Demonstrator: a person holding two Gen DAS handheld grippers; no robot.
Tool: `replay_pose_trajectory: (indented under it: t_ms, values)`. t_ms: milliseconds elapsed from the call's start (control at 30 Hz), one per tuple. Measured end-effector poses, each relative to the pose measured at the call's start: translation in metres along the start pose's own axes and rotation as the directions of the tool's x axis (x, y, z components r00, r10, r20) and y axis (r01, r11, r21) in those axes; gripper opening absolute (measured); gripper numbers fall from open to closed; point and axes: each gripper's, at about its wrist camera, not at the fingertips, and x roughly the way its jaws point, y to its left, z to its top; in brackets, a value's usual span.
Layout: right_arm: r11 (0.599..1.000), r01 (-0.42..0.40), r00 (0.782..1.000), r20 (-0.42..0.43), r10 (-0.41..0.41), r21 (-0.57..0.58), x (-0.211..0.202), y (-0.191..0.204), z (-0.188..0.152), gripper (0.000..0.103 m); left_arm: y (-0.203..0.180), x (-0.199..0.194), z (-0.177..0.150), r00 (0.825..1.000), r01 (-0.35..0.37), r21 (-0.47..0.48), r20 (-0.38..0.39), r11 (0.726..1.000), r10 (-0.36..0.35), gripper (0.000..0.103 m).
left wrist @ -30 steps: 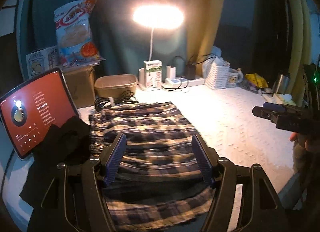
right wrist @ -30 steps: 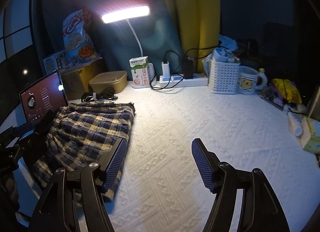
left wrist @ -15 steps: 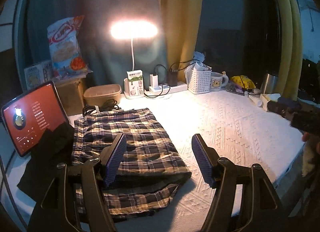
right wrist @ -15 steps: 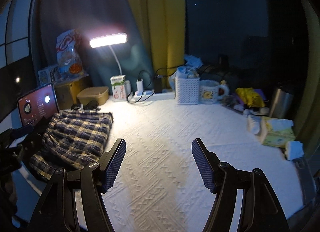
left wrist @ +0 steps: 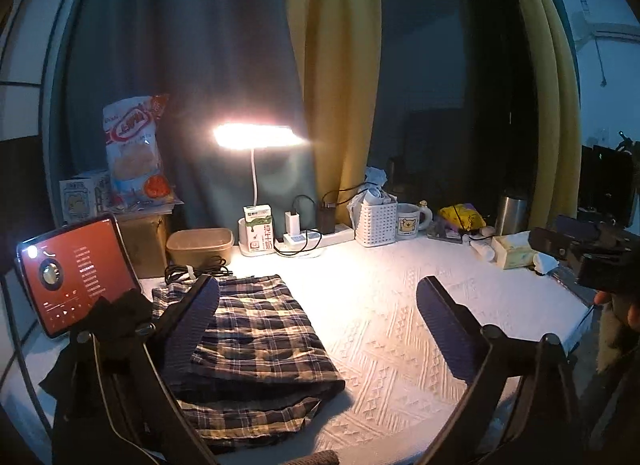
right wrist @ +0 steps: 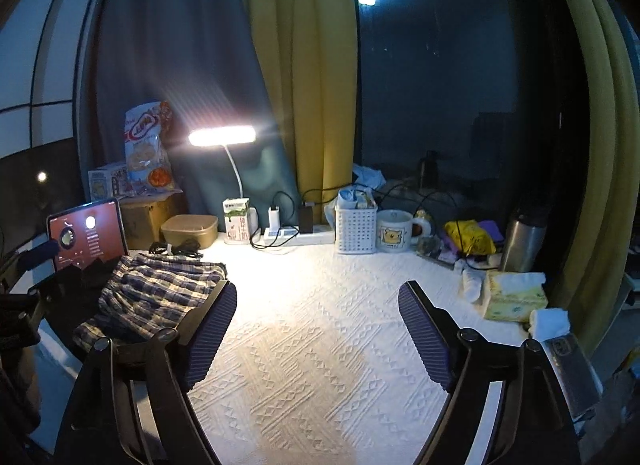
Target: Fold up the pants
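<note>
**Over the white bedspread: grippers backed off, pants left folded**

At the left end of the white textured bedspread (left wrist: 400, 325) lay the plaid pants (left wrist: 256, 341), folded into a layered rectangle beside the red-screened tablet (left wrist: 76, 273), lower layer poking out at the near edge. Compared with a second earlier, pulled back and lifted clear: pants smaller in both views, more curtain and clutter visible. Left gripper (left wrist: 316, 329) spread wide, jaws just opened further, nothing between the pads. Right gripper (right wrist: 316, 329) likewise just widened, holding nothing, aimed at bare bedspread. Judged as a release and retreat; fold apparently complete, or nearly so, barring a tidy of that protruding edge.
</note>
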Motion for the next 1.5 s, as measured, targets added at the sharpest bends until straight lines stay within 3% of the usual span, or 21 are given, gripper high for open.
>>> replay_pose_trajectory:
  t_ms: [300,467,1500]
  values:
    - [1.0,0.012,1.0,0.001,-0.012,-0.015,-0.011,0.006,-0.003,0.085,0.015,-0.017,0.002,0.998,-0.041,-0.05,0.045,0.998,0.044,0.1]
    - [1.0,0.001,1.0,-0.009,-0.001,-0.022,-0.003,0.012,-0.001,0.086,0.019,-0.013,-0.001,0.997,-0.074,-0.04,0.026,0.996,0.075,0.1]
    - [0.999,-0.026,1.0,-0.015,0.025,-0.041,0.0,0.026,-0.004,0.086,0.022,-0.018,0.0,0.997,-0.067,-0.05,0.029,0.996,0.068,0.101]
